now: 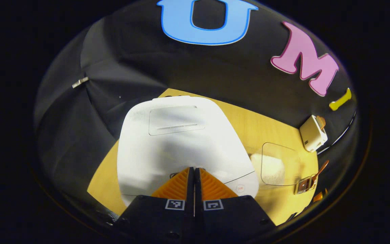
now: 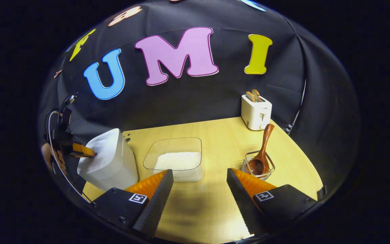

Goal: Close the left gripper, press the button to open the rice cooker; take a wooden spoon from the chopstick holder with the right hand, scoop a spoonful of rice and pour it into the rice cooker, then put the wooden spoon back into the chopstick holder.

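Observation:
The white rice cooker [image 1: 181, 142] sits with its lid down, right under my left gripper [image 1: 194, 169]. That gripper is shut with nothing between its fingers, its tips at the front of the lid. In the right gripper view the cooker [image 2: 108, 161] stands at the left, with the left gripper [image 2: 83, 151] touching its top. My right gripper [image 2: 200, 176] is open above the wooden table [image 2: 215, 135]. A wooden spoon [image 2: 262, 152] leans in the wire chopstick holder [image 2: 258, 166] just beyond its right finger. A clear container of rice [image 2: 178, 159] lies ahead of it.
A white toaster [image 2: 256, 112] with bread in it stands at the table's back right corner. In the left gripper view the rice container [image 1: 276, 164], the chopstick holder [image 1: 306, 184] and the toaster [image 1: 312, 133] sit to the cooker's right. Black cloth walls close in the table.

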A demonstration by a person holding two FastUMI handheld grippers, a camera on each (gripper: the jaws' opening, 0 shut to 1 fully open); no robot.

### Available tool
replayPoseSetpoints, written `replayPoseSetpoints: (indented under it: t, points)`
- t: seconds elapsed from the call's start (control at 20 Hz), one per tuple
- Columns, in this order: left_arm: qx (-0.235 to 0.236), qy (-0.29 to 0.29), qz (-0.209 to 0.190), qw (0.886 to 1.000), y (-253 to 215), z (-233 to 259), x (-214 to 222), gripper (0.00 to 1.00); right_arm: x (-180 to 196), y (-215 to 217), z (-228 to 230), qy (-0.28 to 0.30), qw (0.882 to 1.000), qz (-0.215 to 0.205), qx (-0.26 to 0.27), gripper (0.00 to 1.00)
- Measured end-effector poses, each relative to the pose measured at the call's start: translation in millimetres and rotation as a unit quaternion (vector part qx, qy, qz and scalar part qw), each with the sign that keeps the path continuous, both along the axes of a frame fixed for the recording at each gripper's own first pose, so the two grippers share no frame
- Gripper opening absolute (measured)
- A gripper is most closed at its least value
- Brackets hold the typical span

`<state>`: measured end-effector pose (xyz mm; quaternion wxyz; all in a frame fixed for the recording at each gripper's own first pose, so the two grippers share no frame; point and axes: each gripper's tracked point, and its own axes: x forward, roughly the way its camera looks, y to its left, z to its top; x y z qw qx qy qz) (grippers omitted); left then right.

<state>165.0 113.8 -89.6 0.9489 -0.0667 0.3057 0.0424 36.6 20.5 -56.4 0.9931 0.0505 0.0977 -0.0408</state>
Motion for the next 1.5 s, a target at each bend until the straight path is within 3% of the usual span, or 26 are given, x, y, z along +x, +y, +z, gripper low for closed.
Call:
replayPoseSetpoints:
  t: [0.1,0.25,0.4,0.55,0.8,1.0,1.25,1.5]
  points:
    - [-0.011,-0.025,0.002,1.0,2.3,6.9,-1.1,0.06,-5.0,10.6,0.5,0.001,1.0,0.007,-0.012,0.98]
    - [0.012,-0.093,-0.011,0.996,3.1,43.7,-3.6,0.06,-15.0,22.6,0.6,0.0,1.0,0.008,-0.03,0.98]
    - [0.052,-0.173,-0.031,0.983,9.1,101.1,-3.0,0.06,-23.6,28.2,-0.6,-0.001,1.0,-0.008,-0.03,0.98]
    - [0.057,-0.234,-0.05,0.969,9.7,141.6,-11.6,0.06,-29.7,34.7,0.2,-0.006,0.999,-0.029,-0.018,0.98]
    - [0.032,-0.249,-0.083,0.964,4.9,139.0,-37.6,0.05,-41.2,44.2,0.4,-0.012,0.999,-0.05,-0.018,0.98]
    - [0.026,-0.231,-0.126,0.964,-17.7,102.6,-53.0,0.05,-46.8,41.7,-1.1,-0.006,0.999,-0.047,-0.022,0.98]
    - [0.011,-0.238,-0.126,0.963,-50.6,86.0,-70.8,0.05,-35.2,12.2,11.9,-0.018,0.999,-0.045,-0.02,0.99]
    - [0.018,-0.261,-0.149,0.953,-101.4,85.1,-86.1,0.05,-16.9,-33.6,27.8,-0.037,0.998,-0.048,0.008,0.99]
